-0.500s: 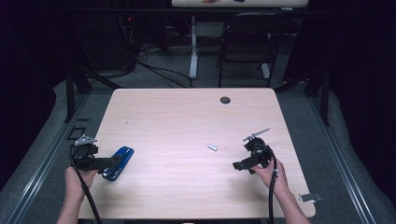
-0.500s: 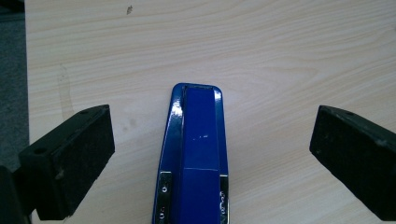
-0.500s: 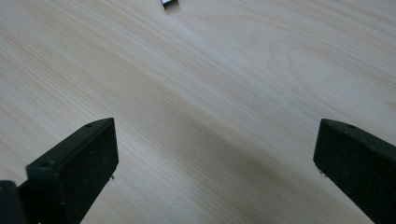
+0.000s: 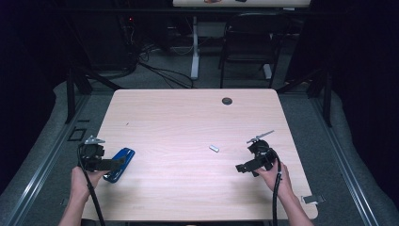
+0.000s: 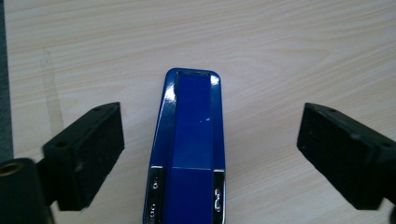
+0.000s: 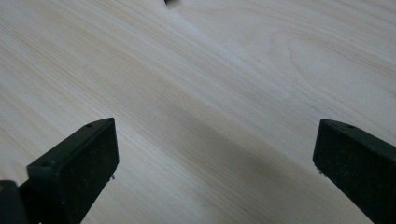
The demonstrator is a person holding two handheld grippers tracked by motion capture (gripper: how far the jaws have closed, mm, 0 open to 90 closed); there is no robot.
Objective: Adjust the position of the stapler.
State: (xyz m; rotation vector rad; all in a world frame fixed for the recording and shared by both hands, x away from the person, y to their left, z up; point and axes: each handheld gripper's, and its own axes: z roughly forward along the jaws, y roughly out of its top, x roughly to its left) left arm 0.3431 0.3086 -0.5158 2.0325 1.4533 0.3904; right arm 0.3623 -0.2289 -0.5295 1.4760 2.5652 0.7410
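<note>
- Work in hand, as judged: a pick-up of the blue stapler [image 4: 119, 164], which lies flat near the left front corner of the wooden table [image 4: 188, 122].
- Left gripper [image 4: 115, 163]: jaws wide apart, one on either side of the stapler. In the left gripper view the stapler [image 5: 190, 149] runs lengthwise up the middle of the gap, with bare wood showing between it and each pad [image 5: 91, 154]. Not touching, not gripped.
- Reason for that pose, as I read it: the gripper is lined up along the stapler's long axis so the pads can close on its narrow sides, the surest hold on a long, slick body.
- Right gripper [image 4: 241, 168]: jaws equally wide, nothing between them. The right gripper view looks on plain wood grain [image 6: 210, 116]. It hangs low over the right front of the table, well apart from the stapler; probably parked clear of the left hand's work.
- A small white piece [image 4: 214, 148] lies on the table between the two grippers, nearer the right one; too small to identify.
- Dark grommet hole [image 4: 227, 100] near the far edge, unrelated.
- Risk: glossy casing could slip if the pads close off-centre.
</note>
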